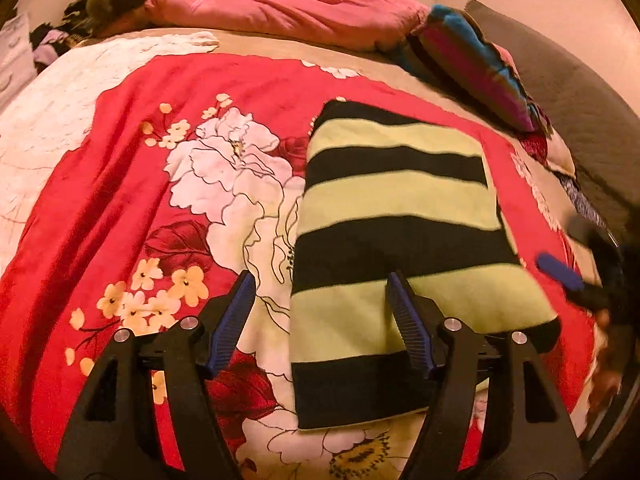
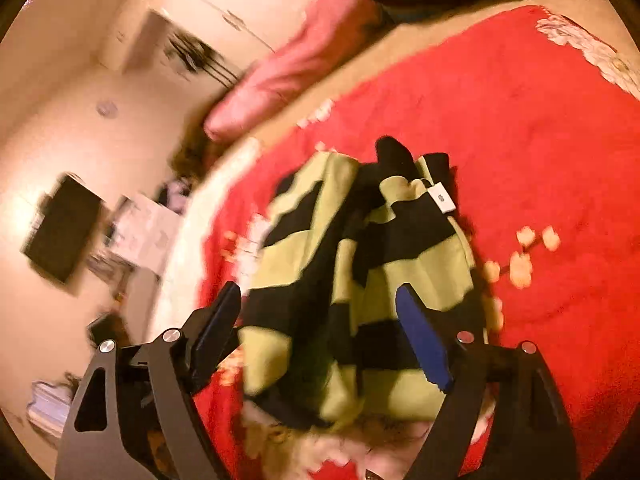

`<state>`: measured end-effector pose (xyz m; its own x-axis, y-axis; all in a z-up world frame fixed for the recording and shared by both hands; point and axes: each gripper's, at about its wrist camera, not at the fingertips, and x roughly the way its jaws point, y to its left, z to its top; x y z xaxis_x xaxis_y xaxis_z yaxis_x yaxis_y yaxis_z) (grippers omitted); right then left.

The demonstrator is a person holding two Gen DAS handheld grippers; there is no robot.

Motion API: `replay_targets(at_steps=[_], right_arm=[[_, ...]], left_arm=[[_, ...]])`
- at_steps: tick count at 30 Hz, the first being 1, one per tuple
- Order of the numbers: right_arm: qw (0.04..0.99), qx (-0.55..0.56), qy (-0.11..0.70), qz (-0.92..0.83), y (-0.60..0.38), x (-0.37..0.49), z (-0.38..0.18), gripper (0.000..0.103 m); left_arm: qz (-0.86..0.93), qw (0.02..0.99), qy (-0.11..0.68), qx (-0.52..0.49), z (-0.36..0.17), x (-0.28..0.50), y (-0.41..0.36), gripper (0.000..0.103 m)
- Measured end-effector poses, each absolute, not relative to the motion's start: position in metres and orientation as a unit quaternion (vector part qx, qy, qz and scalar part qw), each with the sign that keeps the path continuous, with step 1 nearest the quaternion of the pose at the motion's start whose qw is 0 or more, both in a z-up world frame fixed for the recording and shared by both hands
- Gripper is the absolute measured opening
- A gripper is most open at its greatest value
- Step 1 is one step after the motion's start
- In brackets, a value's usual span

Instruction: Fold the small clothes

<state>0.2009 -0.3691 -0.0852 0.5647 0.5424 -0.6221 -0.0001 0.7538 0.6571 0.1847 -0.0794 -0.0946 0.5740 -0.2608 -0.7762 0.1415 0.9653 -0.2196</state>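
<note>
A black and yellow-green striped garment (image 1: 392, 216) lies flat as a folded rectangle on the red floral bedspread (image 1: 120, 184). My left gripper (image 1: 321, 278) hovers open over its near left edge, one finger above the stripes and the other above the bedspread, with nothing pinched. One of my right gripper's blue pads (image 1: 560, 276) shows blurred at the garment's right side. In the right wrist view the same garment (image 2: 360, 280) looks rumpled, with a white label (image 2: 442, 200) at its far end. My right gripper (image 2: 318, 288) stands wide open above it, gripping nothing.
A pink pillow (image 1: 280, 12) and a striped multicolour cushion (image 1: 472, 60) lie at the head of the bed. Dark clothes (image 1: 100, 4) are piled at the back left. A grey bed edge (image 1: 580, 100) runs along the right. A dark screen (image 2: 60, 228) hangs on the wall.
</note>
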Motion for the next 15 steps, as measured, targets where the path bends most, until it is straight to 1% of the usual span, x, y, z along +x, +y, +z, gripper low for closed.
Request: replay_targets(at_steps=[4, 7, 8, 9, 10, 12, 13, 14, 15], right_arm=[[0.822, 0.273, 0.473, 0.162, -0.346, 0.230, -0.097, 0.079], [0.816, 0.270, 0.487, 0.156, -0.336, 0.248, -0.105, 0.079], [0.814, 0.269, 0.492, 0.152, -0.333, 0.252, -0.108, 0.072], [0.814, 0.269, 0.493, 0.148, -0.331, 0.257, -0.109, 0.061], [0.813, 0.270, 0.493, 0.151, -0.328, 0.266, -0.112, 0.055], [0.817, 0.267, 0.487, 0.158, -0.323, 0.270, -0.109, 0.033], [0.823, 0.256, 0.482, 0.159, -0.320, 0.270, -0.105, 0.029], [0.831, 0.241, 0.475, 0.163, -0.316, 0.268, -0.099, 0.022], [0.840, 0.223, 0.465, 0.171, -0.310, 0.266, -0.091, 0.019]], left_arm=[[-0.127, 0.883, 0.446, -0.066, -0.100, 0.182, -0.083, 0.060], [-0.129, 0.886, 0.441, -0.064, -0.100, 0.181, -0.083, 0.064], [-0.131, 0.885, 0.441, -0.064, -0.100, 0.180, -0.084, 0.064], [-0.131, 0.885, 0.441, -0.062, -0.101, 0.180, -0.084, 0.064], [-0.131, 0.886, 0.441, -0.062, -0.101, 0.180, -0.084, 0.065], [-0.134, 0.885, 0.441, -0.062, -0.102, 0.181, -0.084, 0.065], [-0.133, 0.886, 0.439, -0.062, -0.101, 0.180, -0.084, 0.065], [-0.134, 0.887, 0.438, -0.064, -0.100, 0.180, -0.084, 0.065], [-0.135, 0.887, 0.437, -0.066, -0.099, 0.180, -0.084, 0.065]])
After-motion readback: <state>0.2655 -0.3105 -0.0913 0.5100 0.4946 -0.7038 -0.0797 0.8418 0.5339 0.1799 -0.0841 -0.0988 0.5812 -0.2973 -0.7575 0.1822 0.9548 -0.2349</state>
